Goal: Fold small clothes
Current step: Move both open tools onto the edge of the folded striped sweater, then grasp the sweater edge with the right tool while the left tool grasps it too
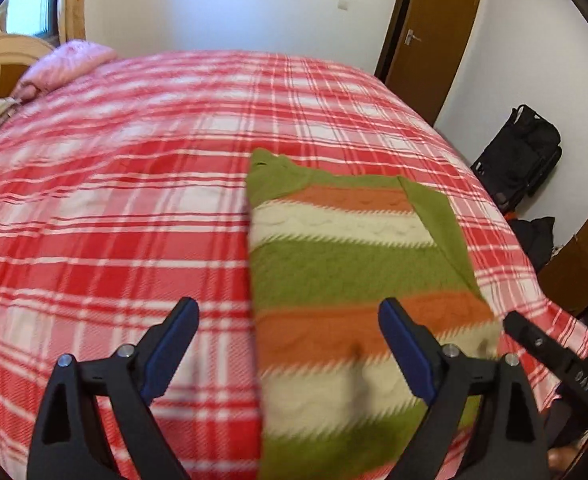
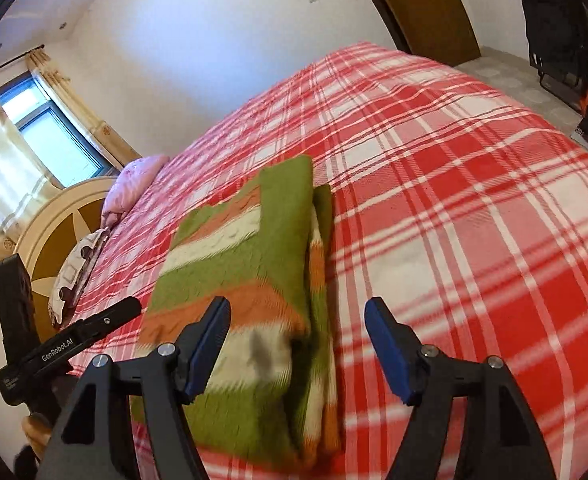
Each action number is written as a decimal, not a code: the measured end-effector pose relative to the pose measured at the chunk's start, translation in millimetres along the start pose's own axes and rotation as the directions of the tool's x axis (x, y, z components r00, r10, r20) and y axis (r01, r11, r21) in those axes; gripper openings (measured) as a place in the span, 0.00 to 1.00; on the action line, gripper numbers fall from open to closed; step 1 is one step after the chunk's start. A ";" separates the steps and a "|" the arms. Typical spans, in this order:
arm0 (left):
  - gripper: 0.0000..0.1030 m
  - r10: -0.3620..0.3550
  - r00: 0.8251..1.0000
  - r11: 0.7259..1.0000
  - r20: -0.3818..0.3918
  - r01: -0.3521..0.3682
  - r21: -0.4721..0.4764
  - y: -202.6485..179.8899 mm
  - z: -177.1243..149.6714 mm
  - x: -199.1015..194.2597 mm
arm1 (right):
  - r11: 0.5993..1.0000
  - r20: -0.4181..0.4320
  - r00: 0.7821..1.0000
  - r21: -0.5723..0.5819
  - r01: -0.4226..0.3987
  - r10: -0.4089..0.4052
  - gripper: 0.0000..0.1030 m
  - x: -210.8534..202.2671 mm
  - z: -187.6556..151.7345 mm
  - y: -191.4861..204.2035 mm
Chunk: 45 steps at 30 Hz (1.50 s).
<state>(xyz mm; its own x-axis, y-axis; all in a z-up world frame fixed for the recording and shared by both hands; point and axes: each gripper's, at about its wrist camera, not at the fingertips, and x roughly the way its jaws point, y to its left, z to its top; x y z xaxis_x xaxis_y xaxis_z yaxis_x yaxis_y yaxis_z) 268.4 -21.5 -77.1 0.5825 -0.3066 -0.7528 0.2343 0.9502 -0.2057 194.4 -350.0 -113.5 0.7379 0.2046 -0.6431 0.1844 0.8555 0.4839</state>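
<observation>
A small knitted sweater [image 1: 346, 264] with green, orange and cream stripes lies folded on the red plaid bed [image 1: 114, 200]. It also shows in the right wrist view [image 2: 250, 264], with its sleeve folded over the body. My left gripper [image 1: 288, 312] is open and empty, hovering over the sweater's near left edge. My right gripper [image 2: 298, 312] is open and empty, hovering over the sweater's near right edge. The right gripper's finger shows at the right in the left wrist view [image 1: 542, 340]. The left gripper shows at the left in the right wrist view [image 2: 70, 344].
A pink pillow [image 1: 66, 64] and a headboard [image 2: 58, 232] are at the bed's far left end. A brown door [image 1: 426, 40] and a black bag [image 1: 522, 152] stand beyond the bed on the right. A window [image 2: 50, 136] with curtains is on the left wall.
</observation>
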 end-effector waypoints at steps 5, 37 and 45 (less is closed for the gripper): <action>0.91 0.024 0.998 1.000 -0.053 -0.024 0.000 -7.7 10.2 37.4 | 0.999 -0.017 0.999 -0.012 0.034 -0.035 0.68 28.1 5.9 -1.9; 0.89 -0.067 0.995 0.996 -0.079 0.063 -0.060 -4.5 7.7 78.6 | 0.987 -0.067 0.998 -0.160 -0.021 0.011 0.68 83.6 22.0 20.9; 0.88 -0.078 0.995 0.995 -0.066 0.075 -0.059 -4.4 6.6 79.0 | 0.983 -0.058 0.998 -0.183 -0.015 0.004 0.65 80.7 17.3 23.3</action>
<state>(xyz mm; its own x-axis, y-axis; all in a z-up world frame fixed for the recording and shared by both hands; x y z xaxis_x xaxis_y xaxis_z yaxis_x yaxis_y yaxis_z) 318.5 -50.2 -131.5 0.5093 -0.3756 -0.7743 0.2310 0.9264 -0.2975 269.5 -321.8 -143.8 0.6998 0.2355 -0.6744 0.0517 0.9249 0.3766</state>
